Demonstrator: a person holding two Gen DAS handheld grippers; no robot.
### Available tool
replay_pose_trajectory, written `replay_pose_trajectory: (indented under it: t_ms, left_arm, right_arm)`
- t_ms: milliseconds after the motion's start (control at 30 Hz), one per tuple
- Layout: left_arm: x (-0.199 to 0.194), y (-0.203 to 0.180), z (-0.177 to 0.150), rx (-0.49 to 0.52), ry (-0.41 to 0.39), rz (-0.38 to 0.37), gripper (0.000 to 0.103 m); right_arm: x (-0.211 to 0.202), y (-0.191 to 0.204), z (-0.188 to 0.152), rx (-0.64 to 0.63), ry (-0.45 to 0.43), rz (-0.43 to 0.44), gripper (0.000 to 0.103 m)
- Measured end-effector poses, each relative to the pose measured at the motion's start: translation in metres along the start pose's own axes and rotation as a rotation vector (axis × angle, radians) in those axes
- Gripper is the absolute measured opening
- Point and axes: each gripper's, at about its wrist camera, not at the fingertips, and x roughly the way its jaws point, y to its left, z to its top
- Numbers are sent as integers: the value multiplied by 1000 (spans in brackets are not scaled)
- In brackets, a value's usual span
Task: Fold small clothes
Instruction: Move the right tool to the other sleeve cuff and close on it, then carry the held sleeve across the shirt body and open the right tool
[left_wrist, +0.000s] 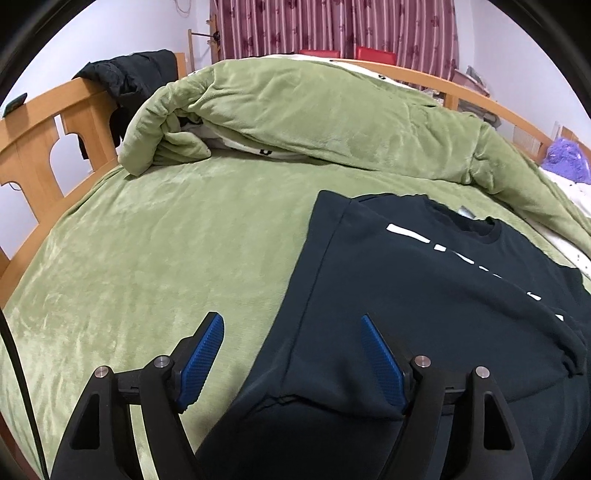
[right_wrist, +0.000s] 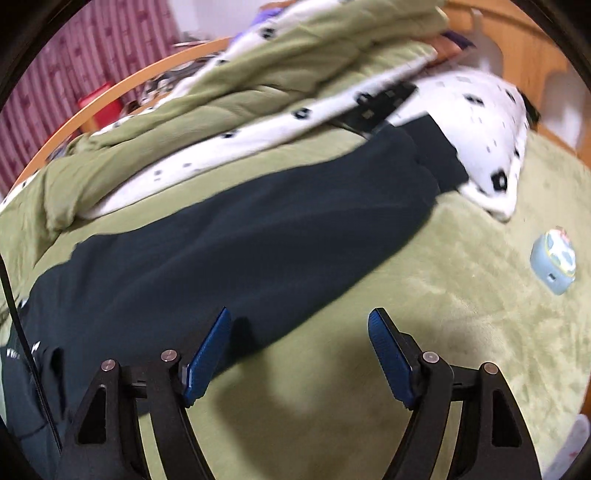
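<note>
Over on the far left there's the wooden bed frame (left_wrist: 40, 122) with a black garment (left_wrist: 125, 79) slung over it, and the rumpled green quilt (left_wrist: 314, 110) heaped along the far side of the bed. Coming across, the left gripper (left_wrist: 291, 363) hangs low over the green blanket (left_wrist: 147, 240), jaws spread wide and holding nothing, its left finger over bare blanket and its right finger over the near edge of the dark sweatshirt (left_wrist: 424, 288). That sweatshirt lies flat on the blanket with white print across the chest, collar pointing far, one side already turned in along a straight crease. Moving right, its sleeve (right_wrist: 295, 206) stretches away toward the spotted white pillow (right_wrist: 480, 125), and the right gripper (right_wrist: 299, 360) hovers just past the sleeve's near edge, also wide open and empty, mostly over blanket. This view is smeared, so I'd guess that hand is on the move. Here's the worry: plush blanket under soft fabric means a pinch could snatch blanket along with the shirt and drag the whole layout. A grab of only the top layer could peel open the fold on the left. And if that long sleeve is lifted from one point, it may sag and twist. Far right, a small blue gadget (right_wrist: 554, 262) sits well apart.
</note>
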Motion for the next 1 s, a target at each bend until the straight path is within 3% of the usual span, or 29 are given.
replay_pose_trajectory:
  t_ms: [267, 300, 333, 400, 500, 667, 867, 1000]
  left_arm:
    - [17, -2, 3, -31, 33, 16, 75]
    - [17, -4, 2, -22, 34, 17, 75]
    - [17, -8, 1, -8, 32, 20, 75]
    - [14, -13, 0, 19, 17, 26, 75]
    - [4, -18, 1, 53, -16, 16, 75]
    - [-7, -10, 6, 9, -23, -37, 75]
    - [-12, 10, 9, -48, -11, -81, 75]
    - [-17, 31, 10, -117, -4, -111, 75]
  right_arm:
    - [26, -11, 16, 54, -43, -2, 74]
    - [28, -7, 18, 36, -54, -16, 61]
    - [29, -5, 19, 20, -59, -23, 36]
    - [28, -2, 23, -3, -66, -22, 13]
    - [14, 1, 29, 0, -98, -22, 11]
    - [-37, 28, 44, -43, -179, 10, 10]
    - [-116, 93, 48, -111, -295, 83, 9]
    - [-164, 157, 35, -178, -342, 173, 9]
